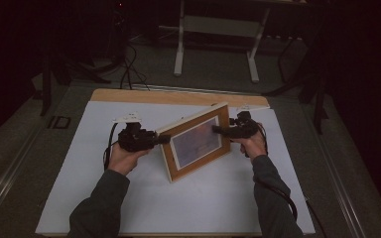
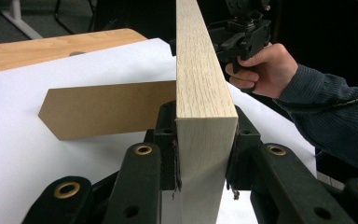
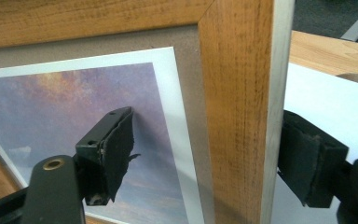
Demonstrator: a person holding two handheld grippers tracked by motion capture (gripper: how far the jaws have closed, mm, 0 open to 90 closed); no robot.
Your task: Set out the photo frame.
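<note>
A wooden picture frame (image 1: 198, 144) with a purple sky print stands upright and slanted on the white sheet (image 1: 129, 198). My left gripper (image 1: 162, 140) is shut on the frame's left edge. In the left gripper view both pads (image 2: 170, 154) press the pale side of the frame (image 2: 200, 93). The brown easel back (image 2: 107, 114) sticks out behind it. My right gripper (image 1: 218, 130) straddles the frame's right edge. In the right gripper view (image 3: 209, 154) one pad hovers in front of the glass and the other sits behind the frame (image 3: 233, 93), so the jaws stand open.
The white sheet covers a wooden table whose bare strip (image 1: 154, 95) shows at the far edge. Beyond the table are a white stand (image 1: 218, 25) and floor cables (image 1: 129, 69). The other hand with its gripper (image 2: 242, 37) appears in the left gripper view.
</note>
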